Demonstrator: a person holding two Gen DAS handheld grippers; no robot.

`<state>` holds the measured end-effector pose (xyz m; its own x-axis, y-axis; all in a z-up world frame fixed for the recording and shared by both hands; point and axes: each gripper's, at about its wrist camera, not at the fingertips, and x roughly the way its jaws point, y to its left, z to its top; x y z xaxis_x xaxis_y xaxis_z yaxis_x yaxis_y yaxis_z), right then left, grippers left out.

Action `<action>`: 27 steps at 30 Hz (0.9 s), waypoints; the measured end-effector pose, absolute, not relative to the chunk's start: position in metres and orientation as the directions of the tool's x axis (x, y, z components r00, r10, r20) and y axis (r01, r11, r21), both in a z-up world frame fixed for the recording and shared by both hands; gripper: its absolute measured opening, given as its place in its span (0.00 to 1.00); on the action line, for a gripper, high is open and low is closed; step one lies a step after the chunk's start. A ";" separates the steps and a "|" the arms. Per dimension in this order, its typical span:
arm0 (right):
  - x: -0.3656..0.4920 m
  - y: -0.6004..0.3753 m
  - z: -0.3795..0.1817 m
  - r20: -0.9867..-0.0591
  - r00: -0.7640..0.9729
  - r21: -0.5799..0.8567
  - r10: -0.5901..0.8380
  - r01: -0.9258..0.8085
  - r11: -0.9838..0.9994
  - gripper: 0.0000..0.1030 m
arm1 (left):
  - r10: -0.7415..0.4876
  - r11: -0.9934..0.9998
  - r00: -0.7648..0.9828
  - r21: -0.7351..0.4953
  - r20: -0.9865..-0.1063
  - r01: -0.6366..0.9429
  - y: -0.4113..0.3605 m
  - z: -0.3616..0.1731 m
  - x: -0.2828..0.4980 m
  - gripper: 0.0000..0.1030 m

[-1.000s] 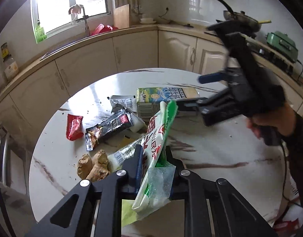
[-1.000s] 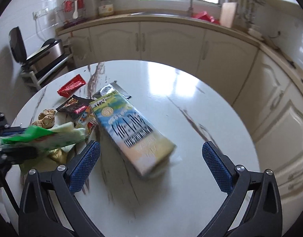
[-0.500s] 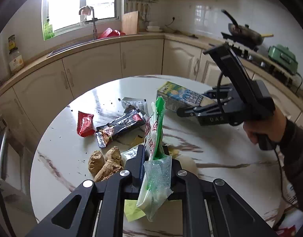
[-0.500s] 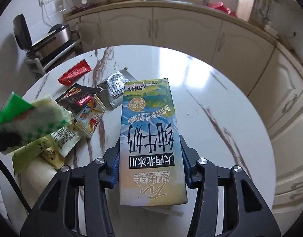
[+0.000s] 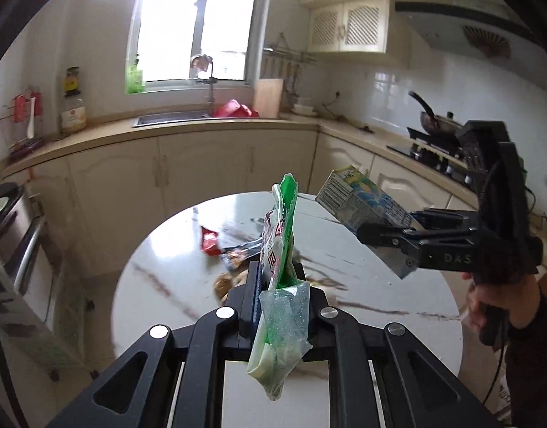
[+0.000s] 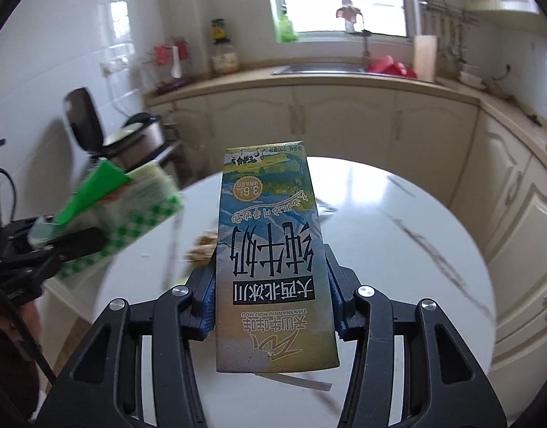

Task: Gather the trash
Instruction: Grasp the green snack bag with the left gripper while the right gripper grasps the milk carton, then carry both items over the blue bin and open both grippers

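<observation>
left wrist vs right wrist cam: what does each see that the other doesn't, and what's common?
Left wrist only: the red wrapper and dark wrapper on the table, the pan on the stove, and the hand on the right gripper.

Right wrist only: the milk carton's printed front, and the open-lidded cooker.

Both: the left gripper shut on the green bag, the right gripper shut on the carton, the marble table, and the sink.

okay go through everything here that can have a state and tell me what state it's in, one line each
left gripper: shut on the green wrapper
green wrapper: pinched upright, lifted off the table
right gripper: shut on the milk carton
milk carton: held in the air, print upside down
red wrapper: lying on the table
cabinet doors: closed
</observation>
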<state>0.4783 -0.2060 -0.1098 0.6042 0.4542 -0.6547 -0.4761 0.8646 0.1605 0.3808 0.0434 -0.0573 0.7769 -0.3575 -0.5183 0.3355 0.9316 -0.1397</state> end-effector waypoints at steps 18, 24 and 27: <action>0.373 0.081 -0.148 -0.591 0.325 0.341 0.739 -0.729 0.593 0.45 | -0.069 0.975 0.773 -0.208 -0.631 -0.083 0.298 -0.147 0.191 0.11; 0.378 0.146 -0.214 -0.688 0.281 0.285 0.669 -0.743 0.605 0.45 | -0.079 0.950 0.699 -0.266 -0.711 -0.163 0.334 -0.201 0.195 0.11; 0.387 0.162 -0.250 -0.742 0.278 0.250 0.610 -0.730 0.637 0.45 | -0.099 0.941 0.649 -0.283 -0.754 -0.186 0.340 -0.231 0.213 0.11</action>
